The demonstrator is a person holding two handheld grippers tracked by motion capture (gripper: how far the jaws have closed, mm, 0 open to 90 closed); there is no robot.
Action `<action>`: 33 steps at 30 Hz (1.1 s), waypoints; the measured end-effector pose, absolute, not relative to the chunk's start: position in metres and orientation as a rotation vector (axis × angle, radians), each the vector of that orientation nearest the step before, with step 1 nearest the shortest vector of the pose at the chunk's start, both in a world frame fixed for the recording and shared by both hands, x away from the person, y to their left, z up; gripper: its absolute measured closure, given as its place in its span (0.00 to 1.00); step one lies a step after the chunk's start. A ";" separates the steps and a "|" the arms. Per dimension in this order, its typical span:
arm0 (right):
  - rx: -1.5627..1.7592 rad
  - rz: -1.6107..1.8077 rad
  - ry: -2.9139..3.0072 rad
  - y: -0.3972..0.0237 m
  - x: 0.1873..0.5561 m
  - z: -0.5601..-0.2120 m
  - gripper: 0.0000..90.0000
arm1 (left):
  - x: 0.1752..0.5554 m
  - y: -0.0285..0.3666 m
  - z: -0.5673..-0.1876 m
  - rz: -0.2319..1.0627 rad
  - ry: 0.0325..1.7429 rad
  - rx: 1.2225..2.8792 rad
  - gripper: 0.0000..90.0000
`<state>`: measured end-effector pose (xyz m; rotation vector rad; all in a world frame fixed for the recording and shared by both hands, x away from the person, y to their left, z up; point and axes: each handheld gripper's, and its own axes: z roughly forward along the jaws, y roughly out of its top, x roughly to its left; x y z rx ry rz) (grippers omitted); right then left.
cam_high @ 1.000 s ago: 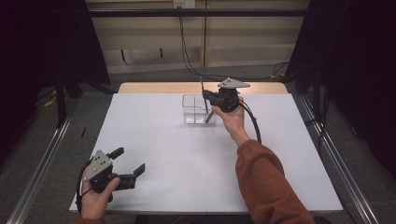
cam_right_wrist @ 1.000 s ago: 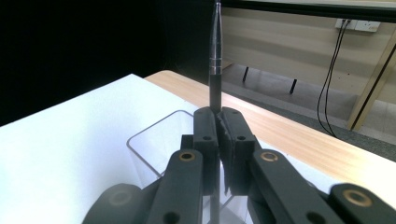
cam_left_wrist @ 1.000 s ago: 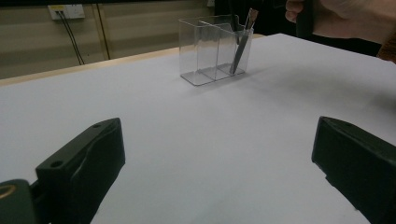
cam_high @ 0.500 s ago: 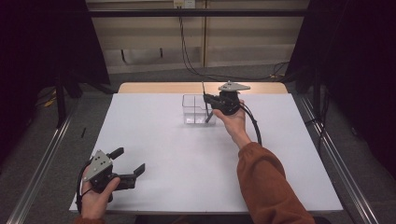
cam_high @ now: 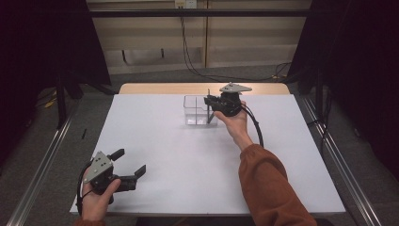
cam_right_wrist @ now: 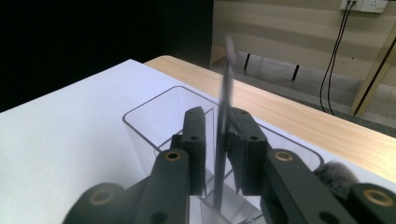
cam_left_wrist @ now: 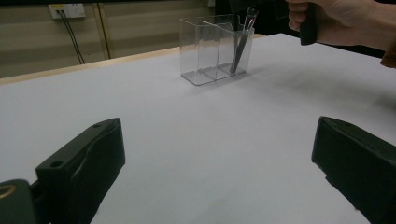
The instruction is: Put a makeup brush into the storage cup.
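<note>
Between the right tongs point(cam_right_wrist: 215, 154), a thin rod point(cam_right_wrist: 226, 93)

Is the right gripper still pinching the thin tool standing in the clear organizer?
Apart on one side at least. In the right gripper view the jaws of the right gripper, just opening, flank the thin tool in the clear organizer; a gap shows at the left jaw.

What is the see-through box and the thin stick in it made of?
The box looks like clear, glossy plastic: the table shows through its walls. The stick, standing in its end compartment, looks like thin grey metal with a dull shine, though that is less sure.
</note>
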<state>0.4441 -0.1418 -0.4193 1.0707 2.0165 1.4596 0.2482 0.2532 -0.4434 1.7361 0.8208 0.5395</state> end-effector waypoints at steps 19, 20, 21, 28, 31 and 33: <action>1.053 1.536 1.962 -0.157 0.439 -0.416 0.51 | 0.254 0.250 -0.445 0.529 0.827 1.733 0.03; 1.051 1.538 1.962 -0.158 0.439 -0.416 0.49 | 0.255 0.250 -0.445 0.524 0.831 1.730 0.03; 1.056 1.541 1.962 -0.159 0.438 -0.416 0.47 | 0.255 0.250 -0.445 0.523 0.834 1.728 0.03; 1.081 1.552 1.977 -0.163 0.436 -0.416 0.30 | 0.257 0.250 -0.446 0.523 0.840 1.711 0.03; 1.084 1.557 1.971 -0.166 0.434 -0.414 0.22 | 0.256 0.250 -0.445 0.521 0.841 1.709 0.03; 1.097 1.556 1.963 -0.168 0.433 -0.414 0.15 | 0.256 0.249 -0.445 0.522 0.838 1.709 0.03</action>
